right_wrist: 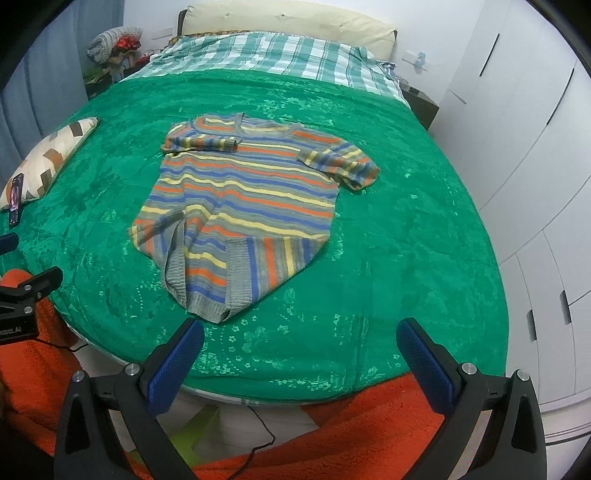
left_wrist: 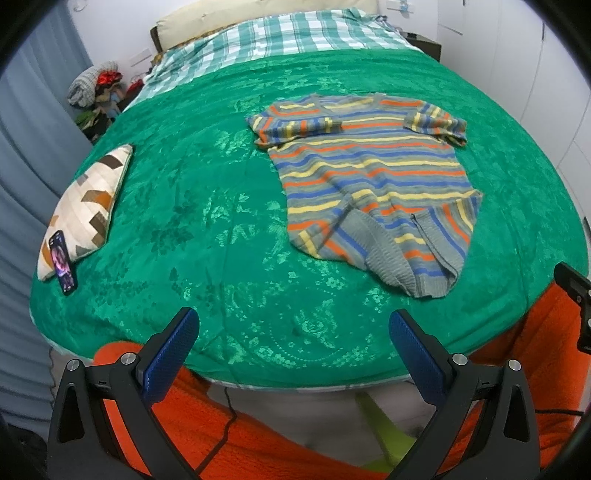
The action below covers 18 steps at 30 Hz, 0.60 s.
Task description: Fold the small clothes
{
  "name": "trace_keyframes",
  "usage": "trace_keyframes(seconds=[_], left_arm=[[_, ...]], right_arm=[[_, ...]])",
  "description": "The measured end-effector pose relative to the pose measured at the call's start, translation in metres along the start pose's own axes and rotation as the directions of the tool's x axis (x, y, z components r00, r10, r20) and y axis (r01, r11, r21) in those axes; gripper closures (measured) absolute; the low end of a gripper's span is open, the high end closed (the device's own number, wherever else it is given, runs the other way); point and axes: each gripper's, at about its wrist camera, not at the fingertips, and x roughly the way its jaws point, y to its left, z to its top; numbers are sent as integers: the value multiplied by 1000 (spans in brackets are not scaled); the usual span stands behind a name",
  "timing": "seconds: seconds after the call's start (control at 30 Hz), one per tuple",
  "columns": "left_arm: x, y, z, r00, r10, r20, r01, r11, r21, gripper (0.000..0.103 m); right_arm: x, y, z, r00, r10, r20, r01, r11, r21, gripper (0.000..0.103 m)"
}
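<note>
Covering almost the whole bed (left_wrist: pixel 221 206), a shiny green blanket (right_wrist: pixel 388 236) with a flower pattern; checked sheet (right_wrist: pixel 280 51) and cream headboard cushion (right_wrist: pixel 288 18) at the far end. Lying on the blanket right of the middle, towards the near edge, a striped jumper (left_wrist: pixel 369 177) in grey, orange, yellow and blue, front up, neck pointing to the far end. Both short sleeves folded inward over the chest; hem rumpled, its two lower corners turned up so the stripes run lengthwise there. Resting at the left edge, a patterned pillow (left_wrist: pixel 88 206), and propped against its near end a phone (left_wrist: pixel 63 263) with a lit screen. Hovering off the near edge over orange fleece cloth (right_wrist: pixel 351 424), the left gripper (left_wrist: pixel 293 339): blue-padded fingers spread wide, gripping nothing, clear of the jumper. Same story for the right gripper (right_wrist: pixel 301 349): fingers wide apart, nothing between them, hem of the jumper just beyond its left finger. White wardrobe doors (right_wrist: pixel 517 147) along the right side of the bed.
</note>
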Motion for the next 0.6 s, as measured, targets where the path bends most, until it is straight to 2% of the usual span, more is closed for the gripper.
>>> trace_keyframes(seconds=[0.6], left_arm=[[2, 2, 1, 1000, -10, -13, 10, 1000, -8, 0]], right_arm=[[1, 0, 1, 999, -29, -13, 29, 1000, 0, 0]])
